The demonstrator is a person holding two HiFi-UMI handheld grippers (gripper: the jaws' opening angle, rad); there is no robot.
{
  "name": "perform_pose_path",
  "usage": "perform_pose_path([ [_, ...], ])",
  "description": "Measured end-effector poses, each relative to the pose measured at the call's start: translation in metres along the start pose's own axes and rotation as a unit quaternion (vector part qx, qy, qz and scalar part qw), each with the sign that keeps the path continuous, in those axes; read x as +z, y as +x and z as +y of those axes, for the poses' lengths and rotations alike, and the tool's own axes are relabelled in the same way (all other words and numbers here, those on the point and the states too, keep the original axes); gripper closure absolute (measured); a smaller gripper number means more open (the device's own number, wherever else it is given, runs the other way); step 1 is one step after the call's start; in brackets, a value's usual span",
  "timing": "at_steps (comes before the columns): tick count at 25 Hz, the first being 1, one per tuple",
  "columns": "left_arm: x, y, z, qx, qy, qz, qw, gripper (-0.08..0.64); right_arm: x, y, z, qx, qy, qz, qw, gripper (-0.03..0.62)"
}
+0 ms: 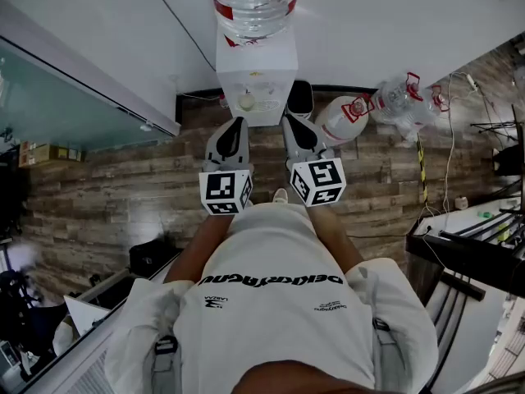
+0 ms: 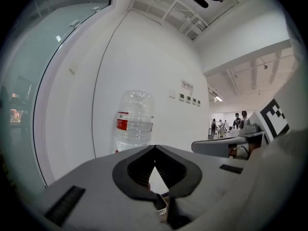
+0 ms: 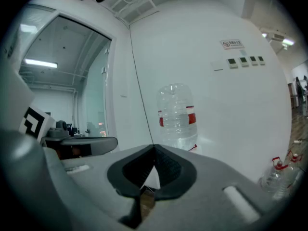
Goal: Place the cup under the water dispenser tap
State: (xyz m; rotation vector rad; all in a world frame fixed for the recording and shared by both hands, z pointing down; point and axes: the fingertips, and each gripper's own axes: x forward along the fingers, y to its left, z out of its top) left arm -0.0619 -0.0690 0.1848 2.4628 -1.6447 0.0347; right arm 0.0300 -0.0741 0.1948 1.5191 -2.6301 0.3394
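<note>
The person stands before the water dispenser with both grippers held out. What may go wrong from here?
1. No cup shows in any view, and the left gripper and right gripper are both shut on nothing, so the task may stall.
2. Spare bottles lie on the floor right of the water dispenser; a step to that side could trip the person.
</note>
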Motion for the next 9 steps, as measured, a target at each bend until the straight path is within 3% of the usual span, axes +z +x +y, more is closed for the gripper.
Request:
perform_pose_path([
  [9,0.000,-0.007,-0.011,-0.012,-0.005,-0.004,0.9999,0.561,-0.001,-0.009,0.001,0.001,0.003,0.000,1.000,0.597],
])
